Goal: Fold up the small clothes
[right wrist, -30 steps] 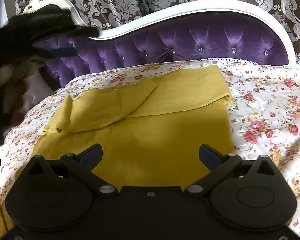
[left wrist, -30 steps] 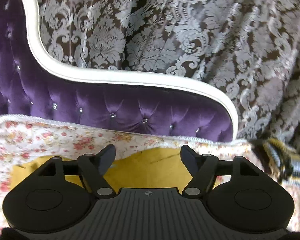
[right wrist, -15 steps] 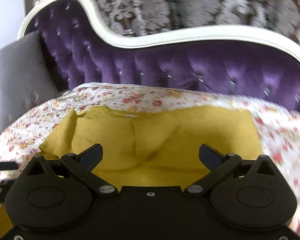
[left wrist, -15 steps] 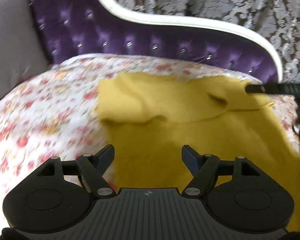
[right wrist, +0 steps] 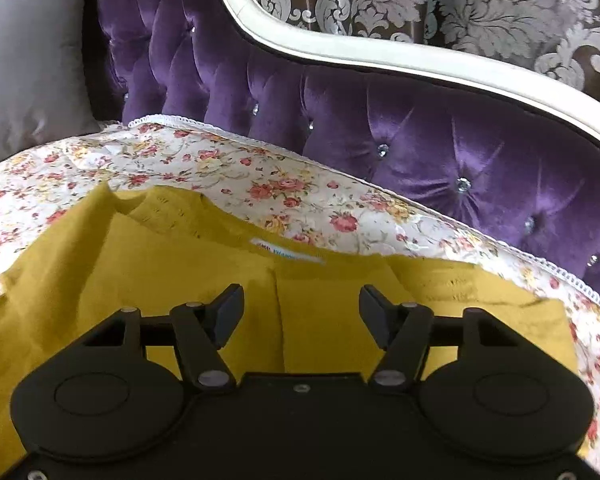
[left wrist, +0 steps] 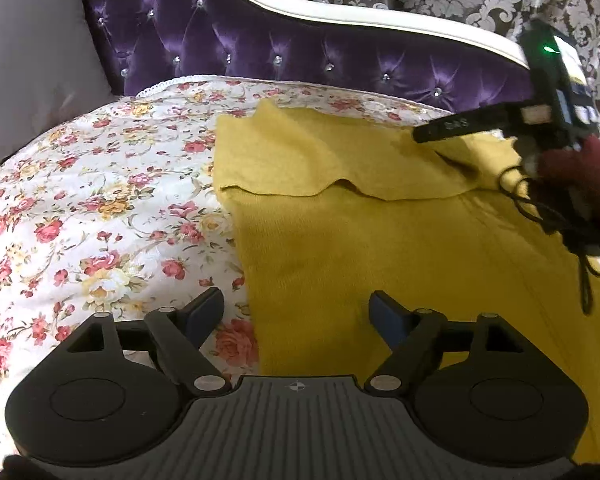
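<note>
A mustard-yellow knit garment (left wrist: 380,240) lies spread on the floral bedspread (left wrist: 80,200), with a sleeve folded across its far part. My left gripper (left wrist: 298,308) hovers over the garment's left edge, its jaws opening and nothing between them. In the right wrist view the same yellow garment (right wrist: 160,280) shows its neckline and a white label (right wrist: 286,254). My right gripper (right wrist: 300,308) hangs just above the neck area, jaws closing, fabric below them but not pinched. From the left wrist view the right gripper's finger (left wrist: 460,124) reaches over the garment's far right corner.
A purple tufted headboard (right wrist: 420,140) with a white frame runs behind the bed. A grey pillow (left wrist: 32,68) leans at the left. Patterned brown curtains (right wrist: 420,8) hang behind. A red sleeve (left wrist: 580,176) and dangling black cables show at the right of the left wrist view.
Both grippers swung down toward the garment. The left now looks at its left edge, the right at its neckline. The right jaws have narrowed; the left stand slightly wider.
</note>
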